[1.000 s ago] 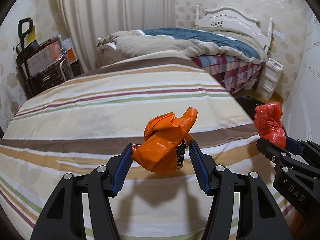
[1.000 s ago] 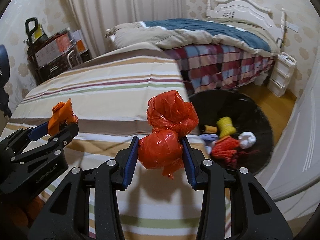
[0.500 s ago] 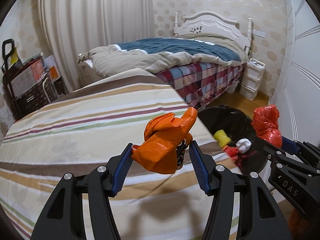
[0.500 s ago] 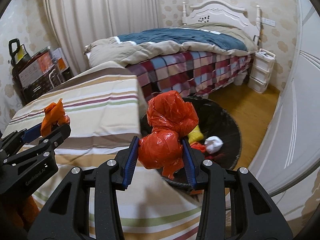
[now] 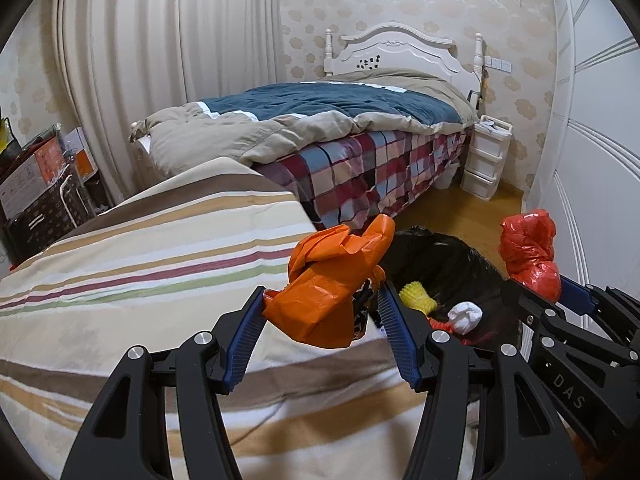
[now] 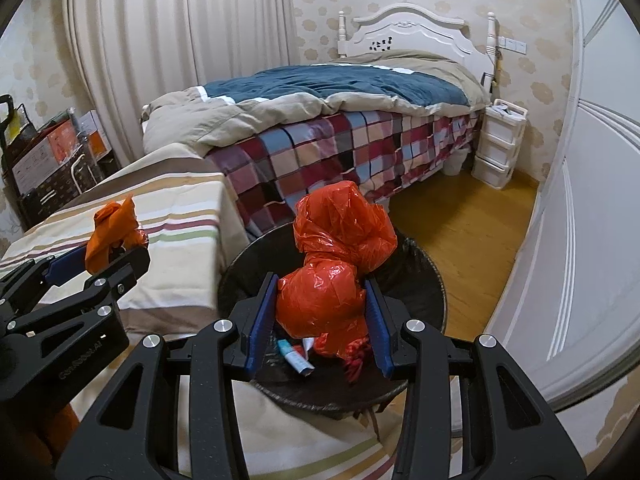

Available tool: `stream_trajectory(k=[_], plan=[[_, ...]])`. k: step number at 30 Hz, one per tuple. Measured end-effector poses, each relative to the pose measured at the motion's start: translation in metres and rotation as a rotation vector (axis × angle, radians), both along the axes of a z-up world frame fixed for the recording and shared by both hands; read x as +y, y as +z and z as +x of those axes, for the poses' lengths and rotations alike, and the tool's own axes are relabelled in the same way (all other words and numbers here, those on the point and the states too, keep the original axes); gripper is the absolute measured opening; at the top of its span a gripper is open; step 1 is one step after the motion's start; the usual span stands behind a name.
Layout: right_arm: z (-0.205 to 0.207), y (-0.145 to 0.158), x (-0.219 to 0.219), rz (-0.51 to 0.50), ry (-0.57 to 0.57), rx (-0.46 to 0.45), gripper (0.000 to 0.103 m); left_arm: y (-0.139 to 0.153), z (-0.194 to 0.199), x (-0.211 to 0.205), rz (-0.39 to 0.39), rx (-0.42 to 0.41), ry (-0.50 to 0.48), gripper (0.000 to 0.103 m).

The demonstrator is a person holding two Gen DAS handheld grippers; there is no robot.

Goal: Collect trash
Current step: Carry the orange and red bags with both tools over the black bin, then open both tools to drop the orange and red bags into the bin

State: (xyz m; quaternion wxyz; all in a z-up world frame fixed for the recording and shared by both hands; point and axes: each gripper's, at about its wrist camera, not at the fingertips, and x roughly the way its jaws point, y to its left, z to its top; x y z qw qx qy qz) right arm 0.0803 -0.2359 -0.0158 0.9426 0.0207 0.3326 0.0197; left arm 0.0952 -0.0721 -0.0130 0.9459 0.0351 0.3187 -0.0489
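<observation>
My left gripper (image 5: pixel 322 304) is shut on a crumpled orange plastic bag (image 5: pixel 332 280), held over the edge of the striped bed cover (image 5: pixel 140 272). In the right wrist view that bag (image 6: pixel 112 232) and the left gripper (image 6: pixel 100 264) show at the left. My right gripper (image 6: pixel 322 300) is shut on a crumpled red plastic bag (image 6: pixel 336 264), which hangs right above the black-lined trash bin (image 6: pixel 432 280). The red bag (image 5: pixel 528 256) also shows at the right of the left wrist view, beside the bin (image 5: pixel 448 256). Inside the bin lie a yellow item (image 5: pixel 416 296), a white wad (image 5: pixel 464 316) and some red scraps.
A bed with a plaid sheet (image 6: pixel 360 152) and blue-beige quilt stands behind the bin. A white drawer unit (image 6: pixel 500 140) is by the headboard, a white wardrobe door (image 6: pixel 580 200) runs along the right, and boxes on a rack (image 5: pixel 40 184) sit at the left. Wooden floor (image 6: pixel 460 216) lies beyond the bin.
Both grippers have swung to the right, from over the striped cover toward the bin; the red bag now hangs over the bin. Both grips are unchanged.
</observation>
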Motion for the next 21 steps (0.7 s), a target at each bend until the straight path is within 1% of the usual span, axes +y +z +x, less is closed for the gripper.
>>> stream_trajectory(k=[9,21], plan=[[0.015,-0.005,-0.010,0.007,-0.011,0.007,0.041,-0.011,0.028,-0.018,0.007,0.029,-0.012,0.058],[0.047,-0.023,-0.023,0.024,-0.041,0.046,0.041,-0.026,0.058,-0.038,0.037,0.070,-0.016,0.058]])
